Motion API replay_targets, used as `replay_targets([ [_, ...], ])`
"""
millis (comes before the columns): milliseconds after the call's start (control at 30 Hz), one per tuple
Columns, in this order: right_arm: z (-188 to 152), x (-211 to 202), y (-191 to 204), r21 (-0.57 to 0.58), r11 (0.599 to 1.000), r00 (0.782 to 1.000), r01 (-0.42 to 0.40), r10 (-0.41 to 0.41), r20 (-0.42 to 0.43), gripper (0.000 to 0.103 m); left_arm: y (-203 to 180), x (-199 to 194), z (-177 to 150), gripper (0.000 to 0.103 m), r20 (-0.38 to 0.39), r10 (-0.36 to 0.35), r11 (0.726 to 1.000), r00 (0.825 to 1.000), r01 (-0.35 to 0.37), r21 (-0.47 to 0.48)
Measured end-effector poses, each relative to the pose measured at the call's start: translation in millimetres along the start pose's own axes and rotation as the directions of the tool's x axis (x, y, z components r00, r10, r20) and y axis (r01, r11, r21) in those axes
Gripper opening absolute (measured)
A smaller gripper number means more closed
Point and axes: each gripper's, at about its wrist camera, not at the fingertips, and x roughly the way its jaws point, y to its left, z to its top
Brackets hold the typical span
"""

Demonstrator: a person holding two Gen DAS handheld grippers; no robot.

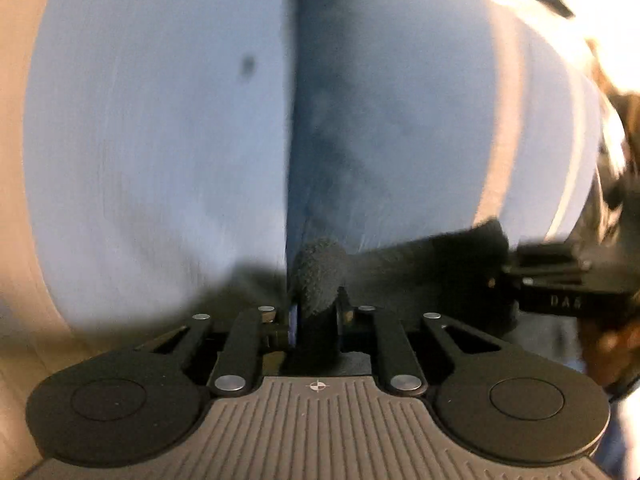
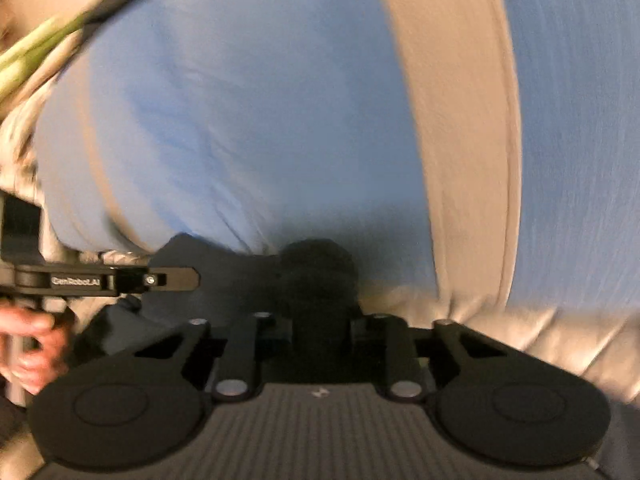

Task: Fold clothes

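A light blue garment (image 1: 160, 140) fills the left wrist view, blurred, with a vertical fold line down the middle. My left gripper (image 1: 316, 280) is shut on its edge, and a sliver of blue shows between the fingers. A dark fuzzy strip of cloth (image 1: 424, 260) stretches from there to my right gripper (image 1: 516, 276), which comes in from the right. In the right wrist view the blue garment (image 2: 240, 120) puckers toward my right gripper (image 2: 320, 276), which is shut on it. The dark strip (image 2: 180, 264) reaches left toward my left gripper (image 2: 192, 278).
A beige padded surface (image 2: 460, 140) lies under the cloth and runs as a band through the right wrist view. A person's hand (image 2: 28, 344) holds the left gripper's handle. Something green and pale (image 2: 36, 52) sits blurred at the upper left.
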Motion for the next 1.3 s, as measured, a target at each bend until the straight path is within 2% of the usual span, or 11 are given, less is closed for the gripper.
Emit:
replay_targets([
  [133,-8.4,-16.6,49.5,-0.289,0.941,0.974,0.176,-0.123,0.192,0.018,-30.5,-13.1,-16.0,0.016,0.177,0.156,0.951,0.972,-0.196,0.238],
  [300,-29.0,-3.8,79.8,-0.482,0.811,0.934,0.332,-0.21,0.289,0.018,-65.9,13.3,-66.1,0.02,0.294,0.251,0.782,0.922,-0.372,0.5],
  [367,-39.1,3.6,80.5,-0.536,0.763,0.928,0.36,-0.234,0.29,0.019,-70.5,23.3,-81.2,0.025,0.291,0.262,0.749,0.92,-0.384,0.54],
  [400,-44.1,9.6,81.4,-0.552,0.748,0.926,0.368,-0.245,0.286,0.021,-63.7,15.9,-80.5,0.033,0.267,0.254,0.772,0.93,-0.361,0.523],
  [433,-47.4,13.8,81.3,-0.56,0.74,0.926,0.373,-0.256,0.279,0.041,-56.9,8.5,-79.8,0.046,0.243,0.245,0.794,0.939,-0.338,0.505],
  [500,-50.1,17.1,79.4,-0.556,0.742,0.926,0.375,-0.273,0.259,0.055,-43.4,-6.2,-78.4,0.063,0.196,0.224,0.836,0.955,-0.292,0.465],
  [600,-48.6,5.4,76.8,-0.546,0.749,0.925,0.376,-0.265,0.273,0.086,-23.0,-28.3,-76.2,0.065,0.128,0.186,0.89,0.974,-0.222,0.399],
  [767,-44.3,-26.2,60.2,-0.499,0.783,0.925,0.372,-0.266,0.272,0.09,13.1,-67.9,-73.3,0.068,0.026,0.11,0.957,0.994,-0.113,0.267],
  [833,-44.3,-41.5,44.2,-0.475,0.795,0.923,0.378,-0.282,0.262,0.093,34.4,-86.0,-72.6,0.069,0.021,0.115,0.97,0.993,-0.117,0.214],
  [1067,-39.0,-74.2,2.0,-0.368,0.83,0.907,0.418,-0.357,0.224,0.094,83.5,-64.9,-70.9,0.069,-0.083,0.147,0.974,0.986,-0.13,0.184],
  [1300,-39.7,-94.6,-25.9,-0.297,0.844,0.893,0.447,-0.398,0.21,0.094,69.0,-39.7,-91.7,0.069,-0.181,0.136,0.944,0.974,-0.071,0.323],
])
